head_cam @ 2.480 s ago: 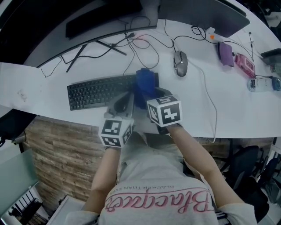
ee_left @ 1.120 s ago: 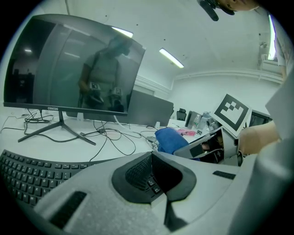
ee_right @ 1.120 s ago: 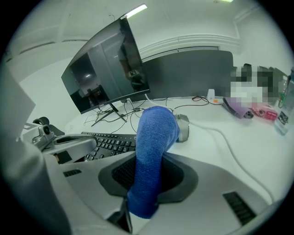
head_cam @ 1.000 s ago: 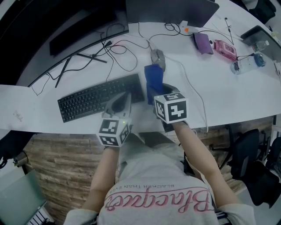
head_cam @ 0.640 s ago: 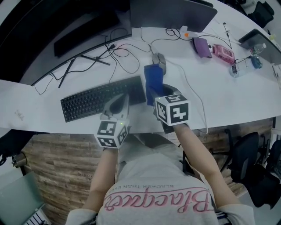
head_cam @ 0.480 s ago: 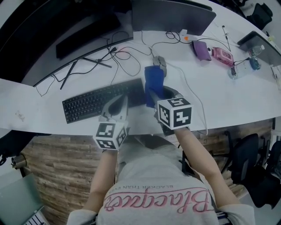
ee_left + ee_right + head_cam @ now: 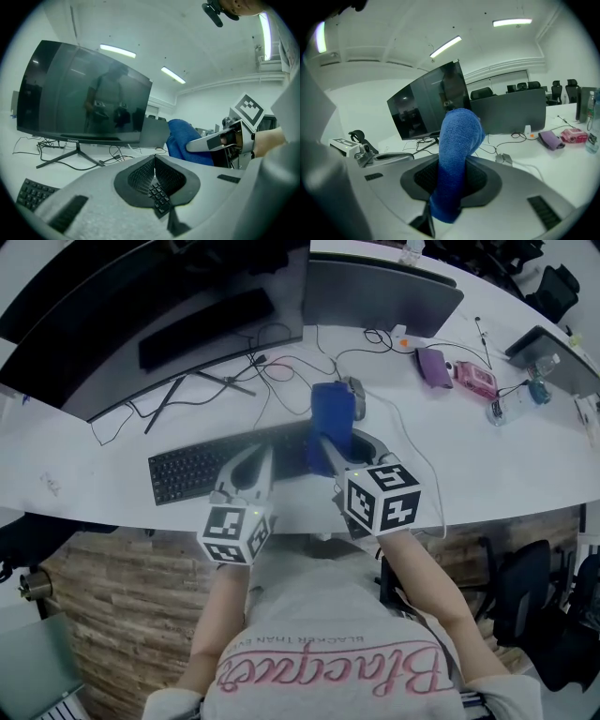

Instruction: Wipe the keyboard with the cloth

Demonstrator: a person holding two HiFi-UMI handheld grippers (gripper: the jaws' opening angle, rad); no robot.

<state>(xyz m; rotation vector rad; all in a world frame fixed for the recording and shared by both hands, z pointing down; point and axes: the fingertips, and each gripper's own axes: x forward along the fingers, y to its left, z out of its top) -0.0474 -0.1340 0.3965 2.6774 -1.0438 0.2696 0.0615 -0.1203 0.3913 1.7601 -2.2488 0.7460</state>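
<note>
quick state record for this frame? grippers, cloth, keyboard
left gripper: shut, empty, over the near edge of the keyboard
right gripper: shut on the cloth
cloth: blue, standing up out of the jaws, at the right end of the keyboard
keyboard: black, flat on the white desk
cloth-keyboard contact: cannot tell

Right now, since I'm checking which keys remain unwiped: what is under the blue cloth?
The right end of the keyboard runs under the cloth held in the right gripper; those keys are covered. The mouse peeks out behind it.
</note>
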